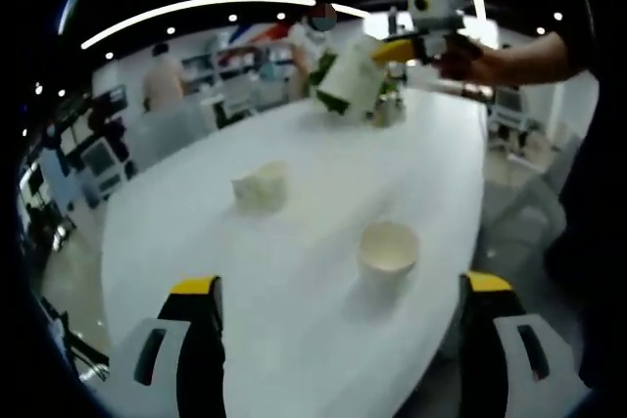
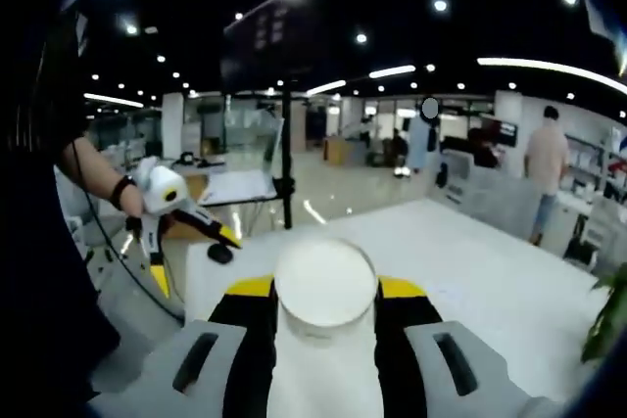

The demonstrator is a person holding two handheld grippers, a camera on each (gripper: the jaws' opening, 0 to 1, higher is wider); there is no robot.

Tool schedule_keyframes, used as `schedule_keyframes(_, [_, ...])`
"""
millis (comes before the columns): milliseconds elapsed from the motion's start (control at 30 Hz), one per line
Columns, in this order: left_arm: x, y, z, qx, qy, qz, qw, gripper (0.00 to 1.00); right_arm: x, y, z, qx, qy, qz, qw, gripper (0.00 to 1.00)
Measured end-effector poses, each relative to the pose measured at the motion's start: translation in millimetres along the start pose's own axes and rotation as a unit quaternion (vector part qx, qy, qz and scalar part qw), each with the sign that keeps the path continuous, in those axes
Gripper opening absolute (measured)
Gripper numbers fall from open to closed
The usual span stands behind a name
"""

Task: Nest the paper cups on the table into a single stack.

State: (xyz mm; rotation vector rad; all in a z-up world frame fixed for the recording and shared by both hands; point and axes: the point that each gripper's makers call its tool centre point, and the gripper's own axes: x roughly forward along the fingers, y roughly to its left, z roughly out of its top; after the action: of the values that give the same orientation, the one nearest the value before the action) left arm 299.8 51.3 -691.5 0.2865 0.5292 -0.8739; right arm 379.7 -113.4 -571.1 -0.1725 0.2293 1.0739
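Note:
An upright white paper cup (image 1: 388,250) stands on the white table (image 1: 294,340), just ahead of my left gripper (image 1: 340,284), whose jaws are open with nothing between them. Farther left sits a second white cup (image 1: 262,186). At the far end my right gripper (image 1: 389,53), held by a hand, is raised over the table and shut on a white cup with green print (image 1: 351,75). In the right gripper view that cup (image 2: 325,281) shows its round bottom between the jaws of the right gripper (image 2: 325,293). The left gripper (image 2: 196,261) appears at the left, open.
A small plant (image 1: 387,105) stands at the table's far end. People stand in the background (image 1: 162,75). Chairs line the table's right side (image 1: 519,217). A small black object (image 2: 220,254) lies near the table edge, behind it a dark pole (image 2: 287,163).

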Motion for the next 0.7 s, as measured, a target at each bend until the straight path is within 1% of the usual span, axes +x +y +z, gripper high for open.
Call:
schedule_keyframes(233, [4.3, -8.3, 3.4, -0.016, -0.007, -0.013, 0.9998, 0.99, -0.4, 20.9, 3.6, 0.013, -0.013, 0.021, 0.9996, 0.35])
schedule_keyframes(267, [5.1, -11.1, 5.1, -0.029, -0.012, -0.019, 0.9993, 0.99, -0.7, 23.2, 3.1, 0.014, -0.015, 0.022, 0.9995, 0.35])
schedule_keyframes(400, [6.1, -11.7, 5.0, -0.041, -0.013, -0.019, 0.9989, 0.99, -1.3, 29.6, 1.1, 0.027, -0.021, 0.028, 0.999, 0.35])
schedule_keyframes(533, [6.6, -15.6, 14.1, -0.072, -0.033, -0.02, 0.9967, 0.95, 1.3, 35.0, -5.5, 0.04, -0.021, 0.032, 0.9985, 0.35])
schedule_keyframes(567, [7.7, -18.8, 20.9, -0.095, -0.051, -0.022, 0.9939, 0.95, 2.4, 36.9, -7.2, 0.043, -0.021, 0.034, 0.9983, 0.35])
schedule_keyframes(600, [8.1, -21.4, 23.0, -0.106, -0.055, -0.026, 0.9925, 0.95, 2.9, 38.8, -7.4, 0.045, -0.022, 0.034, 0.9982, 0.35])
schedule_keyframes(700, [10.5, -30.6, 30.6, -0.114, -0.066, -0.035, 0.9907, 0.96, 6.1, 45.1, -8.7, 0.059, -0.027, 0.039, 0.9971, 0.35])
